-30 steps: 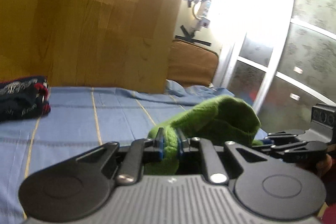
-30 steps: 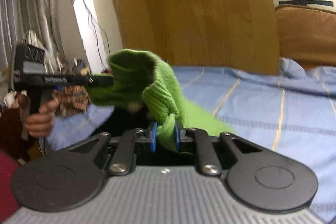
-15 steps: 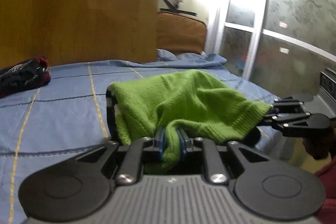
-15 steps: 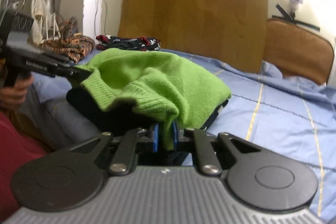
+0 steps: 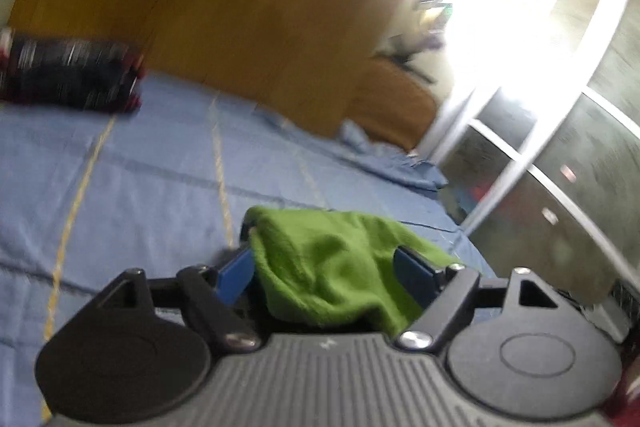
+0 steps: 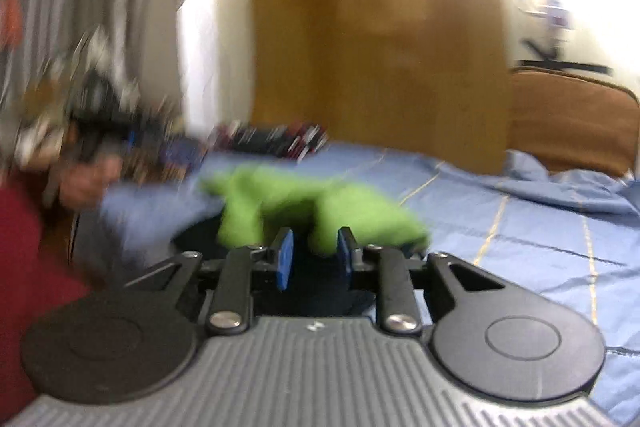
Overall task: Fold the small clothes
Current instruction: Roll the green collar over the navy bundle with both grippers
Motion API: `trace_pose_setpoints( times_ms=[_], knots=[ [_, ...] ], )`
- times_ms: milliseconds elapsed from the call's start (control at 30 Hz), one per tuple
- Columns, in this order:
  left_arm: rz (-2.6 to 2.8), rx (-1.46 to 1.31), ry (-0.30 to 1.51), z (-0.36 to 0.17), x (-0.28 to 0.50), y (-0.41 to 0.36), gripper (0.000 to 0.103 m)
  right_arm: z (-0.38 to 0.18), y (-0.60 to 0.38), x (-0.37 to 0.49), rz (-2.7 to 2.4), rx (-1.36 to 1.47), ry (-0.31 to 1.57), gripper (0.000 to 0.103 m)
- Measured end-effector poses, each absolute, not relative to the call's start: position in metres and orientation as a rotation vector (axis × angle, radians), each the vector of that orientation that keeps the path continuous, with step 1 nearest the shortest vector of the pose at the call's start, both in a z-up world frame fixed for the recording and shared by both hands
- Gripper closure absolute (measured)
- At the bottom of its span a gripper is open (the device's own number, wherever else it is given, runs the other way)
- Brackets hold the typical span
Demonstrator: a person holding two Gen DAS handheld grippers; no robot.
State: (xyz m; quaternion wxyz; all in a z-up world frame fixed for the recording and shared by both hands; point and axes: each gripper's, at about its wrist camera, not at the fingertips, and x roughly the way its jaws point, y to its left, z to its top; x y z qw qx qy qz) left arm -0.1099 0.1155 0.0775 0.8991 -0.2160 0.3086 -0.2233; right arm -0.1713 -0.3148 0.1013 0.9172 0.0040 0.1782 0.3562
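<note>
Both grippers are opening, the left gripper point(image 5: 326, 273) wide around the green sweater point(image 5: 332, 267) and the right gripper point(image 6: 314, 255) just freeing its hem, so the fold lying on the blue bedsheet point(image 5: 140, 187) toward twelve o'clock may snag a pad and spring open.

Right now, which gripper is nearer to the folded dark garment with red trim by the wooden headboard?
Left, probably. The left gripper, jaws opening around the green knitted cloth, is on the dark garment's side; the right gripper, opening at the cloth's edge, is farther across.
</note>
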Motion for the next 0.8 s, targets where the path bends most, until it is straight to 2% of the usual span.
trace_pose_setpoints(
  times_ms=[33,133,233,367,467,500,533,567,600,633,700,800],
  knots=[
    [-0.446,-0.459,0.672,0.076,-0.098,0.115,0.023,0.104,-0.318,-0.162,0.715,0.059,0.355,0.070],
    [-0.389,-0.383,0.743,0.080,-0.072,0.103,0.019,0.109,-0.302,-0.148,0.713,0.034,0.331,0.038],
    [-0.370,-0.239,0.788,0.089,-0.057,0.082,0.014,0.107,-0.273,-0.146,0.774,-0.131,0.322,0.035],
    [-0.361,-0.034,0.883,0.093,-0.041,0.050,0.016,0.097,-0.243,-0.141,0.806,-0.338,0.335,0.030],
    [-0.373,0.063,1.017,0.079,-0.028,0.031,0.033,0.085,-0.233,-0.135,0.803,-0.432,0.350,0.030],
    [-0.374,0.073,1.044,0.075,-0.027,0.029,0.044,0.081,-0.231,-0.133,0.798,-0.446,0.359,0.030],
    [-0.377,0.072,1.059,0.073,-0.028,0.028,0.055,0.077,-0.229,-0.131,0.790,-0.456,0.367,0.032],
    [-0.381,0.055,1.064,0.072,-0.028,0.030,0.058,0.074,-0.228,-0.128,0.786,-0.460,0.379,0.034],
    [-0.385,0.021,1.063,0.074,-0.028,0.034,0.064,0.071,-0.226,-0.126,0.785,-0.455,0.388,0.053],
    [-0.391,-0.020,1.061,0.075,-0.029,0.038,0.070,0.069,-0.225,-0.122,0.781,-0.446,0.408,0.080],
    [-0.427,-0.123,1.033,0.086,-0.032,0.046,0.075,0.070,-0.227,-0.121,0.784,-0.401,0.421,0.082],
    [-0.531,-0.352,0.934,0.102,-0.044,0.062,0.077,0.082,-0.239,-0.124,0.803,-0.293,0.376,0.085]
  ],
)
